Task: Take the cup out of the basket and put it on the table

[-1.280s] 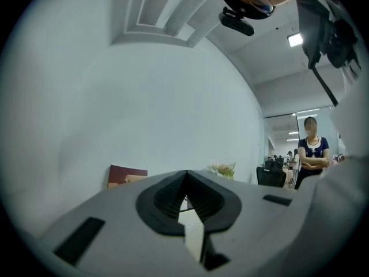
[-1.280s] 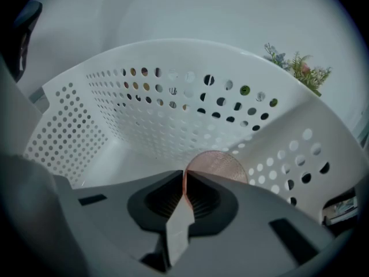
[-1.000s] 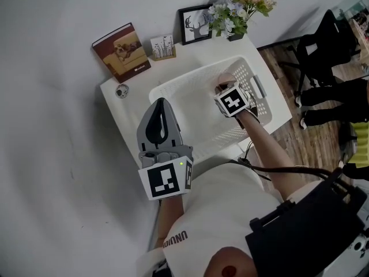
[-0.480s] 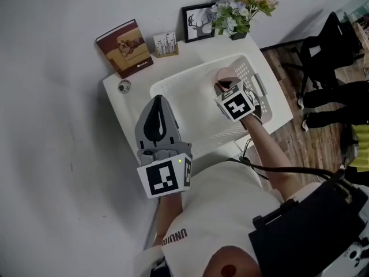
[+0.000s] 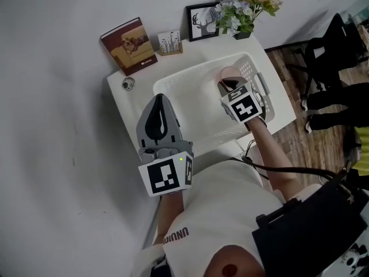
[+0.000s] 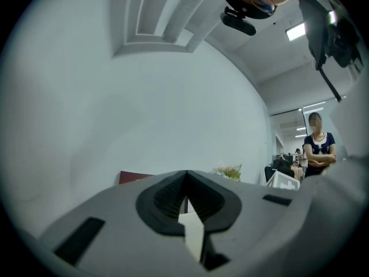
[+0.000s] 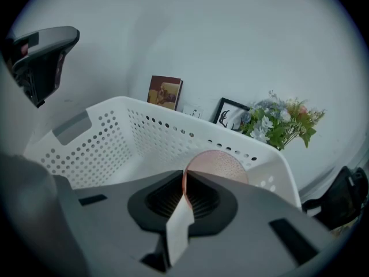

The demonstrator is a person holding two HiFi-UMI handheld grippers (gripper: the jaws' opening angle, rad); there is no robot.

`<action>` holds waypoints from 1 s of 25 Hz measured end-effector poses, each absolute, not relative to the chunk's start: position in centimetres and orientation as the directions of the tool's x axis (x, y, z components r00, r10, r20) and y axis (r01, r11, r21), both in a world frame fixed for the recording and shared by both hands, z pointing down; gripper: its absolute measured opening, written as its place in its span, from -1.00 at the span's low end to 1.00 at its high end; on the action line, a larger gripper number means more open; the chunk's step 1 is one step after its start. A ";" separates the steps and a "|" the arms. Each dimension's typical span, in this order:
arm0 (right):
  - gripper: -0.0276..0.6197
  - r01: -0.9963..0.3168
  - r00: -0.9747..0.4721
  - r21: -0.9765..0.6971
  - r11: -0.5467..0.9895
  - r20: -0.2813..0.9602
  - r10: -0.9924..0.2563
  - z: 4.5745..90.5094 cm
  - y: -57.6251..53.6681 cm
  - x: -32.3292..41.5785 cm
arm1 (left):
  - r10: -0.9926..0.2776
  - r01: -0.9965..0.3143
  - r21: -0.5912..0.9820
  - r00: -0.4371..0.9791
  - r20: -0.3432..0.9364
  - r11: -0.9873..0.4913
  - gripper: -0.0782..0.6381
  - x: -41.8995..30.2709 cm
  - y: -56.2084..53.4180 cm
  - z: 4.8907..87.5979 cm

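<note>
- A brown book [image 5: 129, 37] leans against the wall at the upper left of the head view, at the back of the white table [image 5: 130, 105].
- The left tool [image 5: 159, 120] hangs left of centre, over the table's near left part. In the left gripper view its jaws meet at the tips with nothing between them.
- The white perforated basket [image 5: 167, 88] takes up the table's middle and right.
- The right tool [image 5: 226, 87] reaches into the basket's upper right part, its jaws narrow and pinching the wall of the pink cup [image 5: 232, 74]. The cup is within the basket's outline; I cannot tell whether it touches the basket's floor.
- In the right gripper view the cup [image 7: 222, 165] shows against the basket's far wall.
- A framed deer picture [image 5: 201, 22] and flowers [image 5: 245, 10] stand at the upper right.
</note>
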State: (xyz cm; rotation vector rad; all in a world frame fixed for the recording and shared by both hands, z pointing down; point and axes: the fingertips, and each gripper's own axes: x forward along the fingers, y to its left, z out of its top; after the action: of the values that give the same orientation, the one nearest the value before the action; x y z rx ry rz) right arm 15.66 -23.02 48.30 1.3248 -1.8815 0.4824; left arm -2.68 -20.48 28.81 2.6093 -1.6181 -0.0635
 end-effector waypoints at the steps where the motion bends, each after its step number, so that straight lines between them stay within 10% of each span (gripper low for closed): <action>1: -0.81 -0.914 -0.167 0.119 0.387 0.760 -0.628 48.0 -23.0 15.6 | -0.897 -0.894 0.080 0.442 0.000 -0.441 -0.75 -2.7 -20.5 28.8; 25: -0.81 -0.923 -0.246 0.077 0.377 0.635 -0.732 43.0 -22.0 15.7 | -0.920 -0.916 0.090 0.393 -0.006 -0.392 -0.75 -2.4 -19.8 28.6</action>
State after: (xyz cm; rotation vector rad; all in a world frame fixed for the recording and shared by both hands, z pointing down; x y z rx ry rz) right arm 15.70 -21.99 43.03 1.4194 -2.0514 0.4202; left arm -2.43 -19.84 28.57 2.5610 -1.6907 -0.0840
